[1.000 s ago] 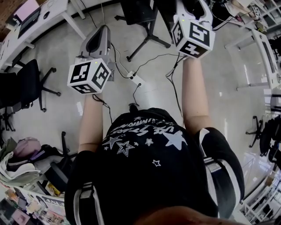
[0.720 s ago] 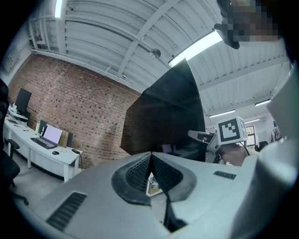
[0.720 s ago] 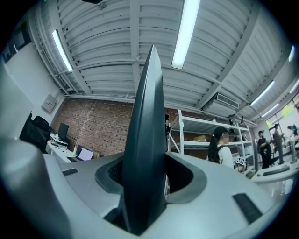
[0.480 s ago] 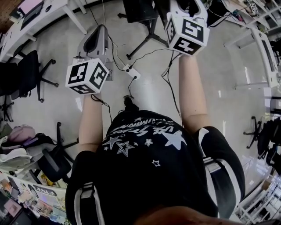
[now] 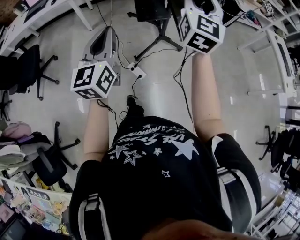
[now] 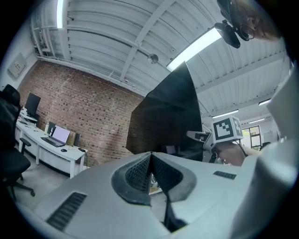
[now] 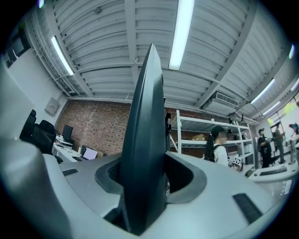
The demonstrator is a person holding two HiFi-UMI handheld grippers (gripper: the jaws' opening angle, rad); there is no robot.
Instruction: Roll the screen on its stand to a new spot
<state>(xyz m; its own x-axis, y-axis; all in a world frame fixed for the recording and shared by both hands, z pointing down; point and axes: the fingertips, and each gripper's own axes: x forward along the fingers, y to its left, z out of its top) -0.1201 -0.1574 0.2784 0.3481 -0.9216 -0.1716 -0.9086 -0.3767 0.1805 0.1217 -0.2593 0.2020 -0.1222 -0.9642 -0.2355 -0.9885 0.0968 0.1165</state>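
Pale glossy floor [image 5: 154, 98]. White power strip [image 5: 137, 71] at far centre, with black cables [image 5: 183, 93] lying across the floor beside it. Black office chair [image 5: 28, 70] far left, near a white desk [image 5: 47, 11]. A second chair [image 5: 49, 161] near left, next to a heap of bags [image 5: 14, 136].

Left gripper view: brick wall [image 6: 79, 107], open laptop [image 6: 60, 136] on a long desk [image 6: 51, 148] at left.

Right gripper view: ceiling tube light [image 7: 180, 32], white shelving [image 7: 201, 135] far right, and a person in a dark cap [image 7: 217, 142] in front of it.

Both arms extended forward: left gripper [image 6: 150, 163] nearer, jaws together, empty; right gripper [image 7: 142, 186] farther, jaws clamped on the screen [image 7: 145, 116] edge.
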